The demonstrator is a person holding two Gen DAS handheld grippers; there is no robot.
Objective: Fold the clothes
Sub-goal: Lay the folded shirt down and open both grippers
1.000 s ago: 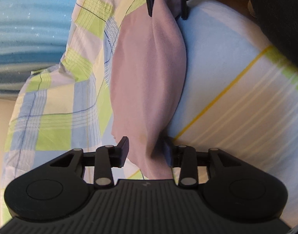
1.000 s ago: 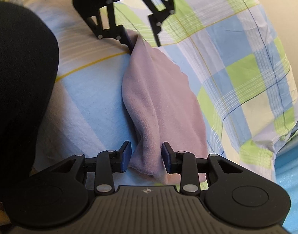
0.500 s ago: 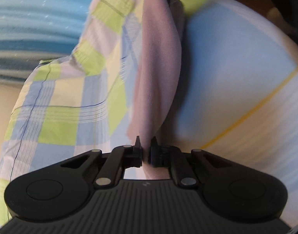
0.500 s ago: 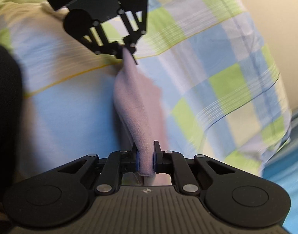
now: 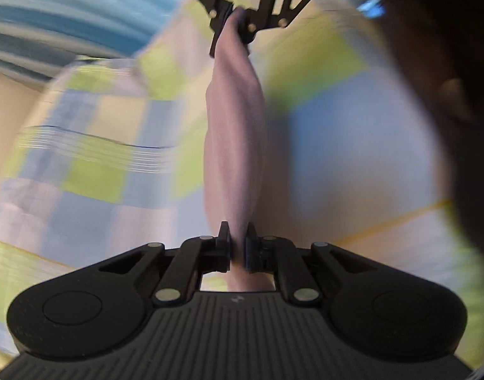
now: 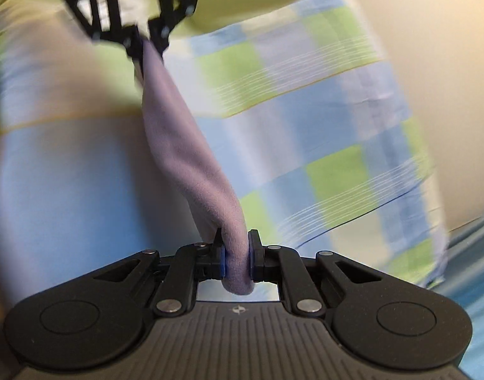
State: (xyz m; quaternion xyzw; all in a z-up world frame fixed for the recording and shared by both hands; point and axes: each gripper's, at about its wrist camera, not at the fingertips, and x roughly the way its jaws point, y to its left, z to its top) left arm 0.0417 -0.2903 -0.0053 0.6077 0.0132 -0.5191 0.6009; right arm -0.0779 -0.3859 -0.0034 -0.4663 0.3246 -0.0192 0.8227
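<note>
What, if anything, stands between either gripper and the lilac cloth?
Nothing visible does. The left gripper and the right gripper each have their jaws shut directly on one end of the lilac cloth, which spans between them above the checked sheet.

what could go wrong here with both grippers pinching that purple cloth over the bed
1. The purple cloth is bunched into a rope between the left gripper and right gripper, so it may land creased rather than flat.
2. Each gripper pinches only a small end, so a hard pull could slip one out.
3. Both views are motion-blurred; a fast swing could drag the cloth across the checked sheet and rumple it.
</note>
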